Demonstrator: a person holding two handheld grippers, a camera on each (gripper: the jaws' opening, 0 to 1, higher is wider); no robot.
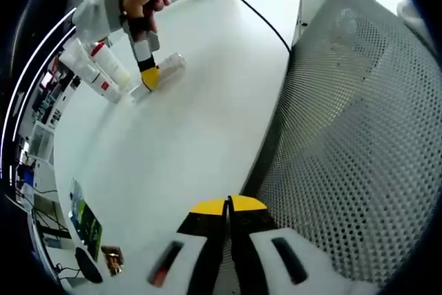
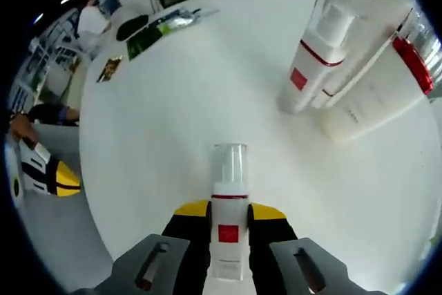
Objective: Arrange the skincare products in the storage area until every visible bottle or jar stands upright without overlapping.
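Note:
A small white pump bottle (image 2: 229, 229) with a red square label and a clear cap lies on its side on the white table (image 2: 173, 143). My right gripper (image 2: 229, 212) is shut on its body, a yellow-tipped jaw on each side. In the left gripper view the same bottle (image 1: 171, 65) lies under the right gripper (image 1: 148, 78), which a hand holds. Past it stand a white pump bottle (image 2: 314, 60) and a tall white tube with a red cap (image 2: 387, 88), close together; they also show as standing bottles (image 1: 97, 70). My left gripper (image 1: 228, 205) is shut on nothing at the table's near edge.
A grey mesh chair back (image 1: 359, 136) stands against the table edge on the right. A black cable (image 1: 255, 15) runs across the far table. A green packet (image 2: 148, 36), a black object (image 2: 131, 27) and a small brown item (image 2: 109, 68) lie near the far edge.

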